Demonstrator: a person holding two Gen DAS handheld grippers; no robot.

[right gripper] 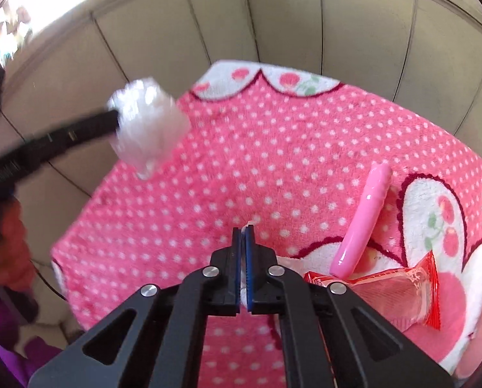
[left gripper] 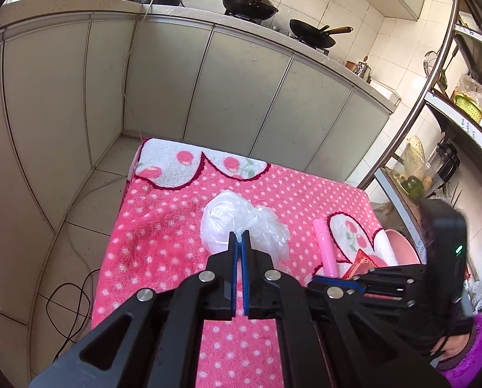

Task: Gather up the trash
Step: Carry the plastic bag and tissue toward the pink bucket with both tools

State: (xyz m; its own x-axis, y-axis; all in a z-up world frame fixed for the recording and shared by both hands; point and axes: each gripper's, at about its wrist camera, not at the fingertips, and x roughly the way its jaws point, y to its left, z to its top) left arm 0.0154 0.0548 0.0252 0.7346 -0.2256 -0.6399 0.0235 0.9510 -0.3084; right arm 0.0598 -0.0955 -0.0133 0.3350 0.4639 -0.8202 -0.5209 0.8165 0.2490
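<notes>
Kitchen cabinets ring a pink dotted towel (right gripper: 273, 161) where you collect trash. Your left gripper (left gripper: 240, 237) is clamped shut on a crumpled clear plastic bag (left gripper: 241, 223), lifted off the cloth — angled downward, ready to carry away. Your right gripper (right gripper: 245, 231) points steeply down, jaws closed on a white scrap (right gripper: 250, 224) beside the red wrapper (right gripper: 399, 287) and pink tube (right gripper: 360, 223).

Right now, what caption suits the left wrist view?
Left tongs pinching a crumpled clear plastic bag above a pink dotted towel.
</notes>
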